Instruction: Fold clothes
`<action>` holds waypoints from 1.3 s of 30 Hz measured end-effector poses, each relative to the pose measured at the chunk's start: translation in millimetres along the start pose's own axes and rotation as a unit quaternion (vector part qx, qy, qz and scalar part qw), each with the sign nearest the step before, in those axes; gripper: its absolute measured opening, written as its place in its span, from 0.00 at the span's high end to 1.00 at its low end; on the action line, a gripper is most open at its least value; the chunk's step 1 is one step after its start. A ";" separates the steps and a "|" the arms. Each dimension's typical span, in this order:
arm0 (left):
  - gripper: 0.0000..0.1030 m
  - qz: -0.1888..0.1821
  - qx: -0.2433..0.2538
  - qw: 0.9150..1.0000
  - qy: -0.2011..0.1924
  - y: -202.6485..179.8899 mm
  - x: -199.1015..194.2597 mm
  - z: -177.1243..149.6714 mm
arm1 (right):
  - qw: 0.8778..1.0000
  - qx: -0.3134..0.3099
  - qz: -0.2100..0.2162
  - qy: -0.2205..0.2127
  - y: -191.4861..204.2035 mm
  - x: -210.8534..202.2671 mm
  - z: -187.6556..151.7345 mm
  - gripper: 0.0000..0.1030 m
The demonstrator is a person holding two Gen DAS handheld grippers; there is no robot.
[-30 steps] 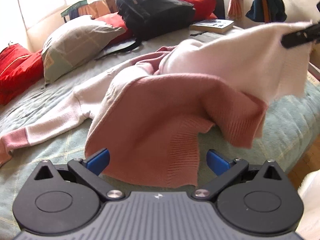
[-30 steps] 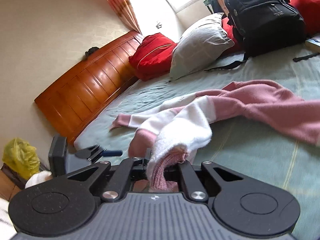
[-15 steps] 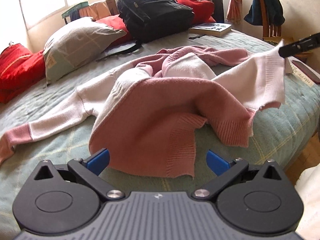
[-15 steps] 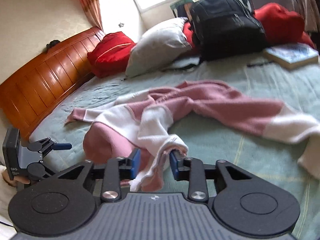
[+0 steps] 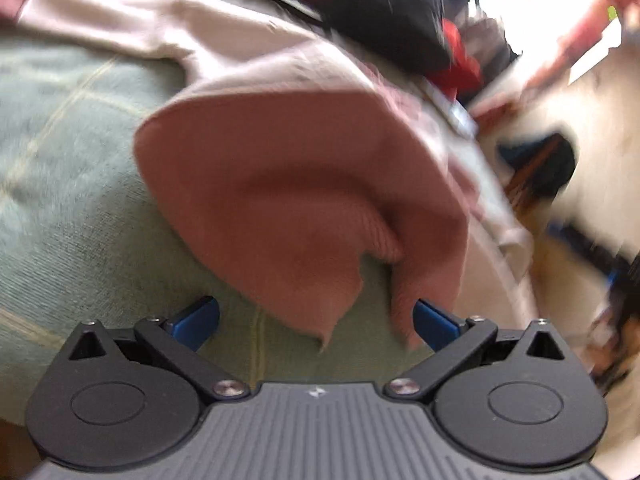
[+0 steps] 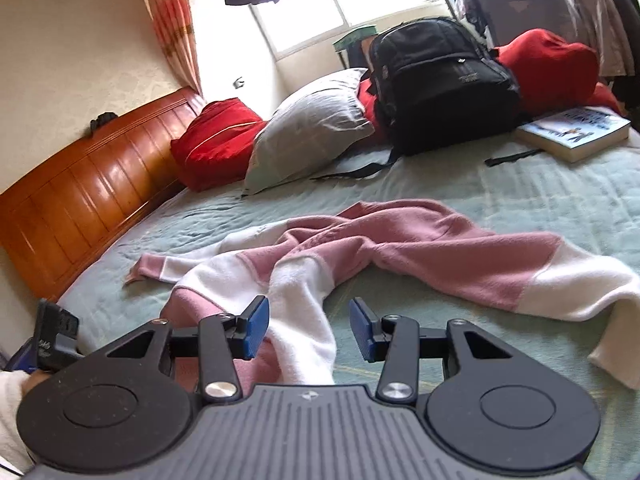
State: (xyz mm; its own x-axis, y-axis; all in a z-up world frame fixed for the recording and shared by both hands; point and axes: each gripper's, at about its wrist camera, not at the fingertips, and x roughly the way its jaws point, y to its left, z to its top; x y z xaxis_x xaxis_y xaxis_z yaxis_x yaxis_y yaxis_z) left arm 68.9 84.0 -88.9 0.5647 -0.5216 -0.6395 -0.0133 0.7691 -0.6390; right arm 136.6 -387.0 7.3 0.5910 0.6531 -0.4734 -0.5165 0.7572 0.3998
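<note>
1. Both grippers have their jaws spread apart and neither is pinching anything. The right gripper (image 6: 306,326) is parted about halfway, and a white fold of the sweater (image 6: 400,240) runs between the blue pads (image 6: 252,326) without being squeezed.
2. The left gripper (image 5: 316,320) is wide open, pads far apart. The pink ribbed hem of the sweater (image 5: 288,184) dangles down between them, one corner just beside the right pad. That view is pretty smeared, so I can't tell if cloth actually touches a pad.
3. Compared to half a second back, the right jaws were clamped on that white fold, and now they've let go. The left view was level then; now it's tilted and blurred.
4. Sweater is sprawled across the green bedspread (image 6: 520,184), pink body in the middle, one sleeve trailing toward the wooden headboard (image 6: 80,184), the other white-ended part stretching out right.
5. Further back on the bed are a grey pillow (image 6: 312,128), a red cushion (image 6: 216,144), a black backpack (image 6: 436,92) and a book (image 6: 576,132).
6. The left gripper (image 6: 52,340) also shows at the bottom left of the right view, held in a hand.
</note>
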 end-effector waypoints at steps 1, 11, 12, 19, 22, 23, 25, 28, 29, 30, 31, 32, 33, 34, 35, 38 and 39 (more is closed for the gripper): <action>0.01 -0.020 -0.033 0.999 -0.008 10.0 0.0 2.8 | 1.000 0.001 0.003 0.002 -0.7 3.5 -0.4 0.51; 0.02 -0.133 -0.155 0.977 -0.068 36.4 11.9 8.3 | 0.999 -0.001 0.041 0.012 5.3 32.6 0.9 0.50; 0.02 -0.137 -0.145 0.978 -0.067 32.9 13.2 2.1 | 0.999 -0.002 0.042 0.014 6.2 34.0 0.3 0.50; 0.28 -0.113 -0.141 0.980 -0.081 43.4 20.3 14.6 | 0.999 0.003 0.038 0.023 2.8 43.6 -3.1 0.49; 0.70 -0.075 -0.159 0.980 -0.092 50.3 24.1 14.2 | 0.999 0.002 0.043 0.023 3.4 44.5 -4.1 0.49; 0.77 -0.066 -0.165 0.979 -0.096 52.4 24.2 9.9 | 0.999 0.001 0.042 0.023 3.5 44.3 -4.5 0.49; 0.90 -0.061 -0.179 0.977 -0.096 57.5 23.8 2.6 | 0.999 -0.001 0.040 0.023 3.2 44.0 -5.1 0.47; 0.94 -0.041 -0.173 0.980 -0.089 49.3 18.1 5.4 | 0.999 0.004 0.035 0.021 0.4 43.6 -4.8 0.46; 0.95 -0.029 -0.150 0.984 -0.089 40.3 13.3 9.3 | 0.999 0.005 0.034 0.019 -0.2 42.7 -4.4 0.46; 0.95 -0.020 -0.127 0.988 -0.091 31.0 7.5 13.3 | 0.999 0.006 0.034 0.018 -0.8 41.9 -4.0 0.46; 0.95 -0.021 -0.103 0.990 -0.097 21.8 -1.8 17.8 | 0.999 0.007 0.033 0.017 -1.4 41.0 -3.6 0.46; 0.95 -0.025 -0.089 0.990 -0.104 16.4 -10.9 21.1 | 0.999 0.008 0.032 0.015 -1.8 40.0 -3.6 0.46; 0.95 -0.028 -0.074 0.991 -0.109 10.5 -20.6 24.6 | 0.999 0.009 0.032 0.015 -2.2 39.1 -3.8 0.46; 0.95 -0.025 -0.058 0.992 -0.112 3.5 -31.3 28.4 | 0.999 0.010 0.031 0.015 -2.8 38.9 -4.1 0.46; 0.95 -0.019 -0.043 0.992 -0.113 -2.3 -40.3 31.6 | 0.999 0.011 0.029 0.016 -3.4 39.2 -4.4 0.46; 0.96 0.001 -0.011 0.993 -0.117 -13.0 -68.4 35.2 | 0.999 0.014 0.028 0.019 -4.0 41.0 -5.1 0.46; 0.96 0.009 -0.009 0.993 -0.118 -10.4 -77.5 34.2 | 0.999 0.013 0.029 0.021 -3.3 41.7 -5.2 0.46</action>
State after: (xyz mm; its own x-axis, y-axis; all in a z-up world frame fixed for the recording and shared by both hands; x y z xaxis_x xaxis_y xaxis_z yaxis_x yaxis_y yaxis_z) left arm 53.6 129.1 -18.1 0.7414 -0.4059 -0.5345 -0.0382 0.7696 -0.6374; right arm 159.8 -362.3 -17.8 0.5342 0.6951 -0.4811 -0.5322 0.7187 0.4474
